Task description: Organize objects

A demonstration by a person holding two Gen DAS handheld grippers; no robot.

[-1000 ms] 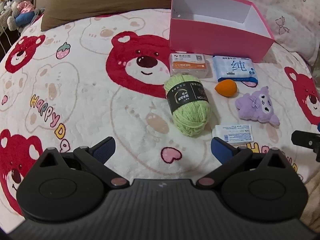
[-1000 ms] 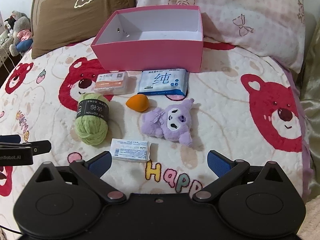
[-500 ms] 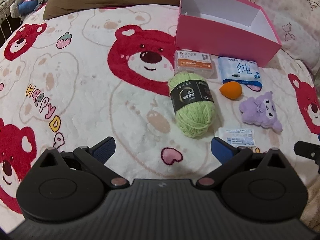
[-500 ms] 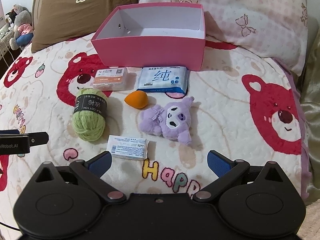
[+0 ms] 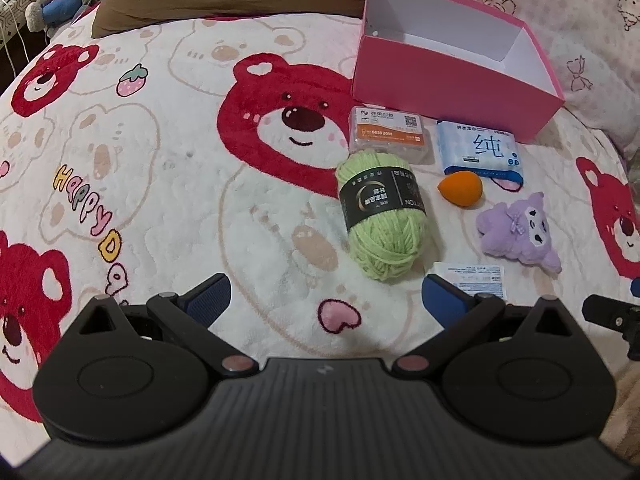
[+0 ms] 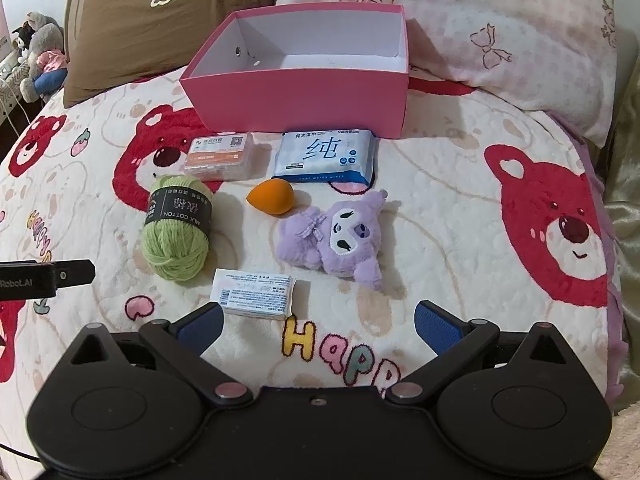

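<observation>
Left gripper [image 5: 325,294]: jaws spread wide, nothing between the blue pads [image 5: 208,293], not touching anything. Body sits level at the bottom of the left wrist view, fingers pointing forward. Right gripper [image 6: 316,322]: same state, jaws wide apart, blue pads [image 6: 436,326] bare, nothing clamped, level and forward-facing. Each unit shows in the other's camera: the left one's black tip at the right wrist view's left edge, the right one's at the left wrist view's right edge. So they're side by side, apart.

Home bedroom, bear-print blanket [image 6: 460,208], pillows [image 6: 500,32], stuffed toys [image 6: 40,56]
</observation>
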